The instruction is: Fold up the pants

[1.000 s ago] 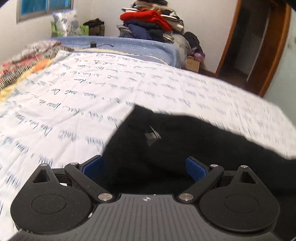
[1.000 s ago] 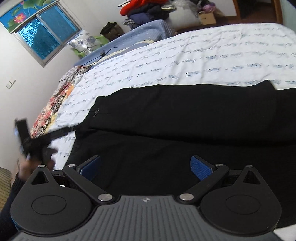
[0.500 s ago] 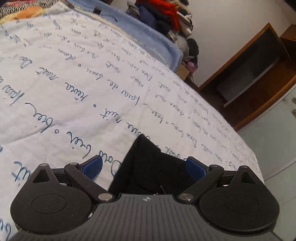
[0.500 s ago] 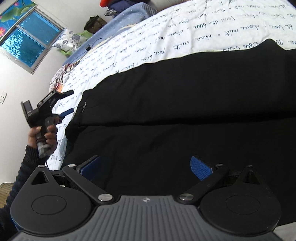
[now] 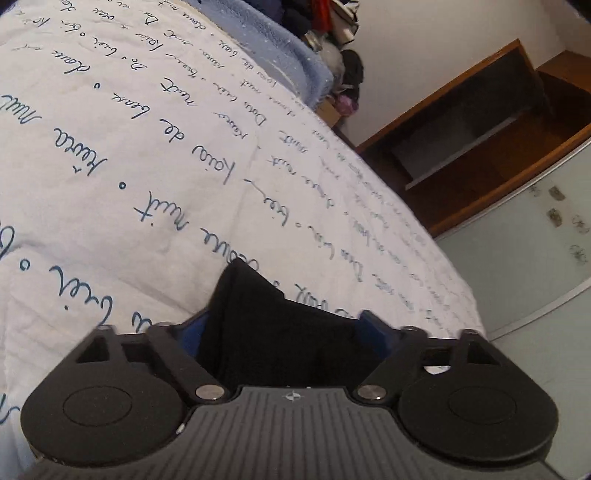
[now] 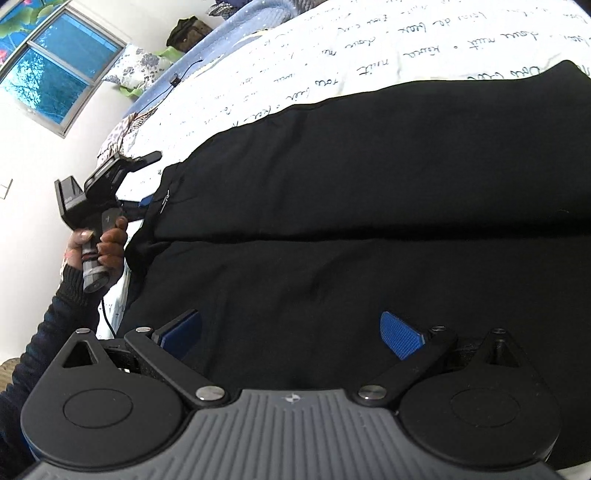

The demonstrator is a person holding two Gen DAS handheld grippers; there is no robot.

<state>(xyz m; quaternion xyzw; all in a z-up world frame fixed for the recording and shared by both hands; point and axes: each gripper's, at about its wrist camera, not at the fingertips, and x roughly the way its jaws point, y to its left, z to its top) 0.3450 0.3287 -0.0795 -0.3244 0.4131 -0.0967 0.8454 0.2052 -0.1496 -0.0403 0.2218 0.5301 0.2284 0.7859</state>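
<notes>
Black pants (image 6: 369,192) lie spread flat on a white bedsheet with blue script (image 5: 155,155). In the left wrist view a corner of the pants (image 5: 273,325) sits between the blue pads of my left gripper (image 5: 284,328), whose jaws stand open around the cloth. In the right wrist view my right gripper (image 6: 291,332) is open just above the near leg of the pants. The left gripper (image 6: 122,177) also shows there, held by a hand at the waistband end.
A blue blanket (image 5: 280,55) and a pile of clothes (image 5: 332,33) lie at the far end of the bed. A wooden wardrobe (image 5: 480,140) stands beyond the bed. A window (image 6: 55,74) and a floral pillow (image 6: 140,66) are at the left.
My left gripper has dropped and tilted toward the pants corner, which now lies between its pads. My right gripper has moved lower and closer over the near leg.
</notes>
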